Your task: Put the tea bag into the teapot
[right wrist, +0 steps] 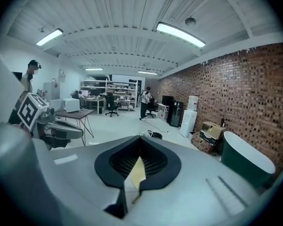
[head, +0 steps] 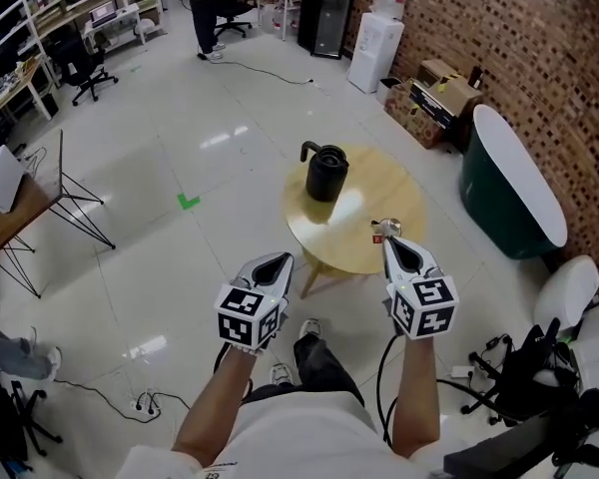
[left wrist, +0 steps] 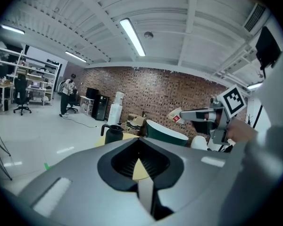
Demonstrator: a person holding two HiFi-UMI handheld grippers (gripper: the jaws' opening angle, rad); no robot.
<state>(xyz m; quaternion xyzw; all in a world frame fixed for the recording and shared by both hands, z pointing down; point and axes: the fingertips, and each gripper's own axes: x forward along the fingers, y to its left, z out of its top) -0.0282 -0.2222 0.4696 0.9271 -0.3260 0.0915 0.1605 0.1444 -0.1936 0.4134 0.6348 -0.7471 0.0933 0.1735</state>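
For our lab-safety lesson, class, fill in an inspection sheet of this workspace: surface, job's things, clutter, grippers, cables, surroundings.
Surface: round wooden table, carrying only the teapot.
Job's things: black teapot upright on the table; tea bag pinched in the right gripper, over the table's near edge.
Clutter: nothing seen on the table.
Grippers: left gripper shut and empty, just short of the table; right gripper shut on the tea bag.
Cables: floor cable far off; power strip with leads near the person's feet.
Surroundings: brick wall, dark green tub, cardboard boxes, water dispenser, a person standing far off.
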